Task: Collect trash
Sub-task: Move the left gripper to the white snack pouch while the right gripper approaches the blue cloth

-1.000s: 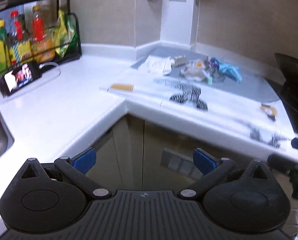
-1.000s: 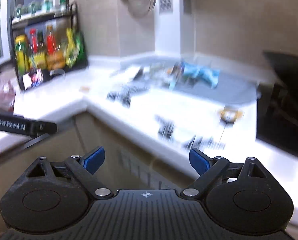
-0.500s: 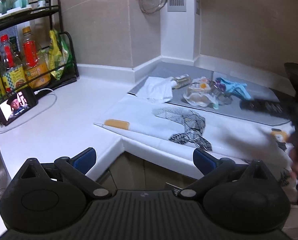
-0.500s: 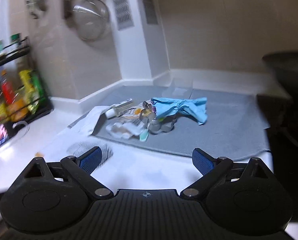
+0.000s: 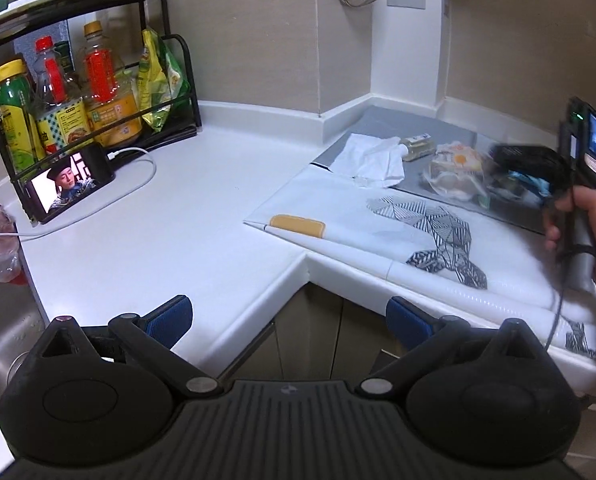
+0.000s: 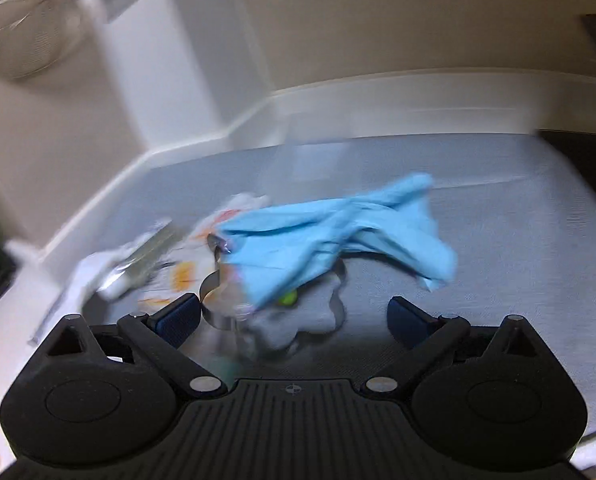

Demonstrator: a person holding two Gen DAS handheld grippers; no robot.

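1. Right gripper (image 6: 293,314) was wide open, nothing pinched, right over the trash pile (image 6: 257,256) on the grey mat (image 6: 518,208).
2. Blue glove (image 6: 338,232) lay draped on a metal cutter (image 6: 273,320).
3. Left gripper (image 5: 287,316) hung open and empty by the counter (image 5: 169,232) corner.

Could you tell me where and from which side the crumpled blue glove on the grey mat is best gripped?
Probably the bunched middle of the blue glove, from above and the near side: the folds rise highest there, while its thin tips lie flat on the grey mat.
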